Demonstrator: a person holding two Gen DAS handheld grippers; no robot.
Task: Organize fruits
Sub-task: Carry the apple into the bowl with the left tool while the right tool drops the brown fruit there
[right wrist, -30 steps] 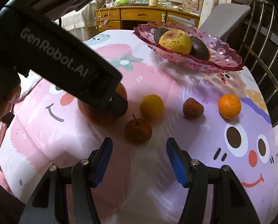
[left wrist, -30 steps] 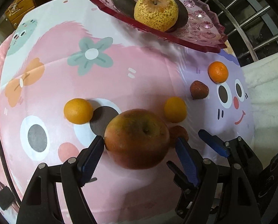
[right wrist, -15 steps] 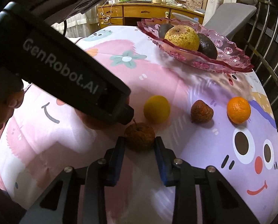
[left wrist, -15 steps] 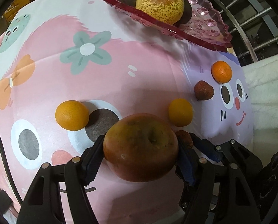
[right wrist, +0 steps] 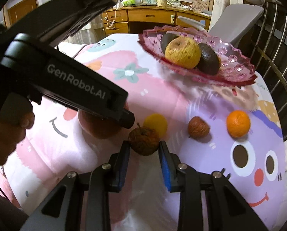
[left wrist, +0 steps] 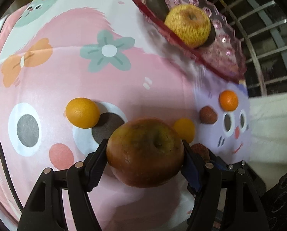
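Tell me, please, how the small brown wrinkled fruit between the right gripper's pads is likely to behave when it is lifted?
The small brown fruit looks shrivelled, so it is probably light and somewhat soft; a hard squeeze might dent it. Its rough skin should resist slipping against the right gripper pads, which press on both sides. It is roundish, so it would likely roll on the tablecloth if released.

occluded: red apple (right wrist: pixel 97 127) largely covered by the left gripper's body in the right wrist view | occluded: wrinkled brown fruit (left wrist: pixel 200 150) mostly hidden behind the apple and a jaw | cut off: pink glass dish (left wrist: pixel 228 57) clipped at top edge | blurred: dish rim, cloth beneath it
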